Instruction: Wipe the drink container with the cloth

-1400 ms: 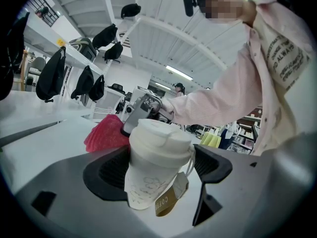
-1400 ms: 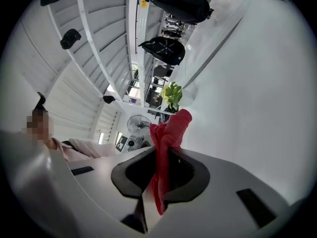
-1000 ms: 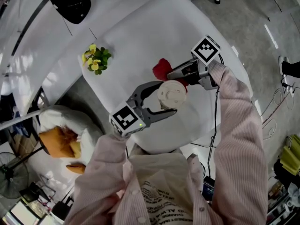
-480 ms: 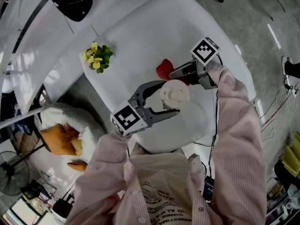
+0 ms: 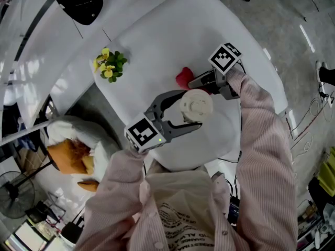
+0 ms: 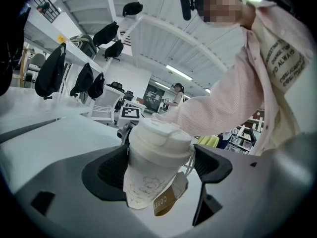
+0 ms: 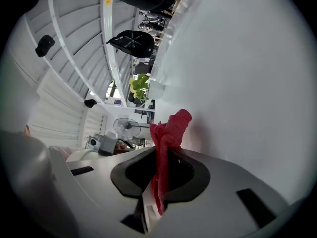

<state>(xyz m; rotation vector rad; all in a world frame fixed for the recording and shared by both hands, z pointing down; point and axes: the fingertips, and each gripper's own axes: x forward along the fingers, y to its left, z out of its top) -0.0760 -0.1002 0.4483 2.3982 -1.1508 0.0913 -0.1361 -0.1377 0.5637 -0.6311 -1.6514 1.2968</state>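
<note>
A white lidded drink cup (image 5: 197,106) with a brown tag is held tilted over the white table (image 5: 157,41), my left gripper (image 5: 188,110) shut on its sides. In the left gripper view the cup (image 6: 148,177) fills the space between the dark pads, with the lid (image 6: 159,139) pointing away from me. My right gripper (image 5: 194,82) is shut on a red cloth (image 5: 183,78) just beyond the cup's far side. In the right gripper view the cloth (image 7: 166,138) sticks out bunched from the right gripper (image 7: 161,182). Whether cloth and cup touch is hidden.
A small pot of yellow flowers (image 5: 109,65) stands near the table's left edge. A black bag (image 5: 78,1) lies on the neighbouring table at the upper left. Below the table's left edge sits a white bag with something orange (image 5: 65,156).
The cup and both grippers have drifted slightly to the right in the head view. Both grips are unchanged.
</note>
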